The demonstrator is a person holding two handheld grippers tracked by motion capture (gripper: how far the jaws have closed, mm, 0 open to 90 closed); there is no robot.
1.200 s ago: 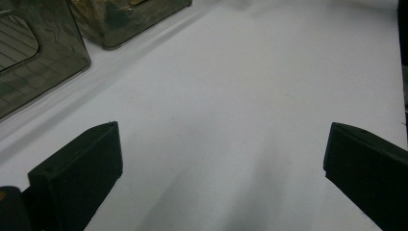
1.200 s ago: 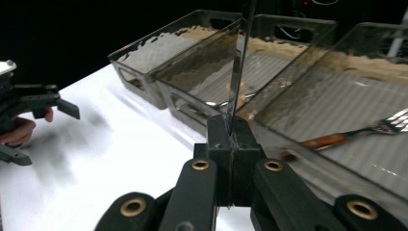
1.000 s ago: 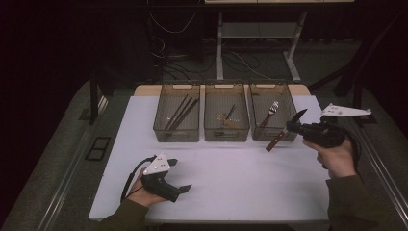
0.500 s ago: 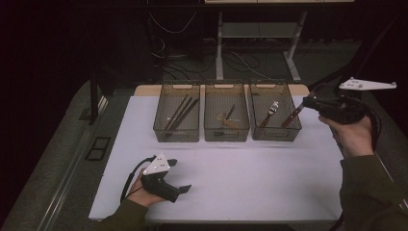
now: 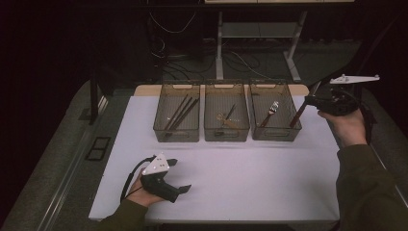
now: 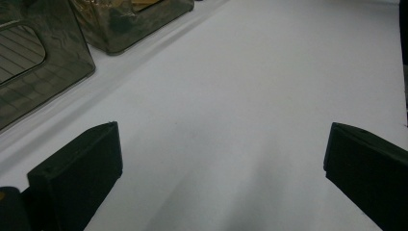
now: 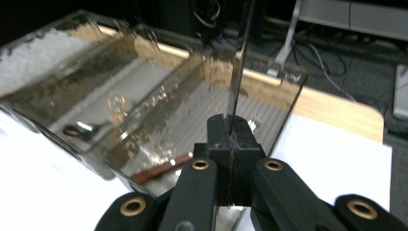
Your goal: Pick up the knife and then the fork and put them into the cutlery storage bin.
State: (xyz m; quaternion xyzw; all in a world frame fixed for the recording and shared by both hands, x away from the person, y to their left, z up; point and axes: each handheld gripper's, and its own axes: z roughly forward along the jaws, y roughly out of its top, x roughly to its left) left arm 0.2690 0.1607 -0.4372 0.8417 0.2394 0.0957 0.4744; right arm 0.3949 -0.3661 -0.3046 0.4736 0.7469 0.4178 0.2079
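Knife [image 7: 239, 72] without legible markings

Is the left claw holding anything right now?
No, the left claw is open, with bare white table between its jaws.

item: slim steel-bladed knife with reddish-brown handle [image 5: 299, 113] | pose: steeply tilted, held aloft | place: 3 o'clock bin's [image 5: 287, 133] right wall
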